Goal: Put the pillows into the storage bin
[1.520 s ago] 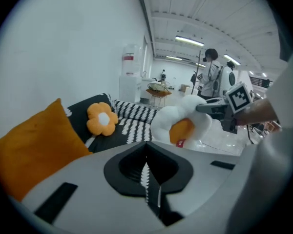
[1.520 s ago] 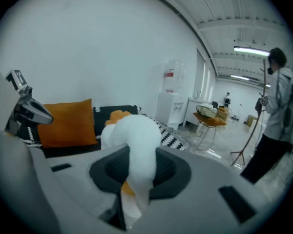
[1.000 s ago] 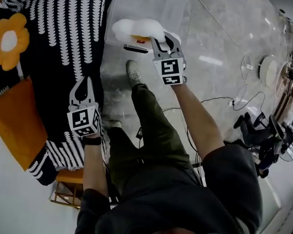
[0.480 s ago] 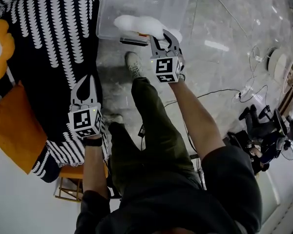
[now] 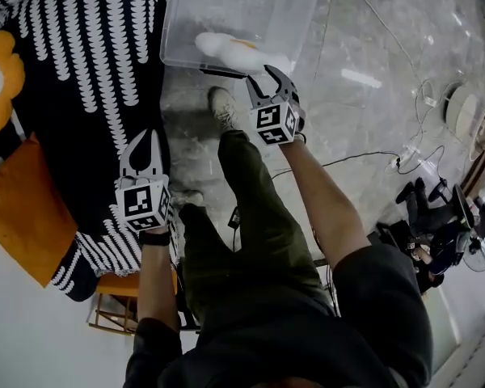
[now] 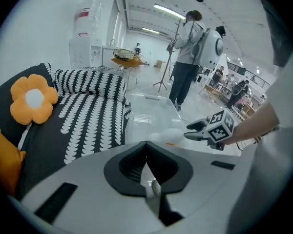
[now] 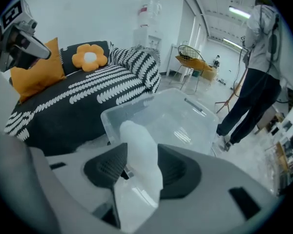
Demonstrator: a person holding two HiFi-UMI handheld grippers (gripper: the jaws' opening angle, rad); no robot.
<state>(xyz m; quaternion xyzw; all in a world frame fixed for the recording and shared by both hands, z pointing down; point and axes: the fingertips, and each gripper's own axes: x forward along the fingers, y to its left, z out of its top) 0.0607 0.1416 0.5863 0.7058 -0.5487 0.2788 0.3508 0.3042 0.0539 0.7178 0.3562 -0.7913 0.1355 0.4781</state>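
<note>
Head view: the pillow (image 5: 226,48) sits at the near wall of the bin (image 5: 226,6), at the tips of the right gripper (image 5: 267,79). Left gripper view: the left gripper (image 6: 146,152) has its jaws pressed together, with nothing between them. Right gripper view: the jaws have just been opening with the pillow between them, the pads apparently touching it.

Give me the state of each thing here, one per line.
right gripper: jaws just opening, pads touching the white pillow between them
left gripper: jaws together, empty
white pillow: hanging at the storage bin's near edge
storage bin: lidless, nothing else in it
orange pillow: lying on the striped cover
</note>
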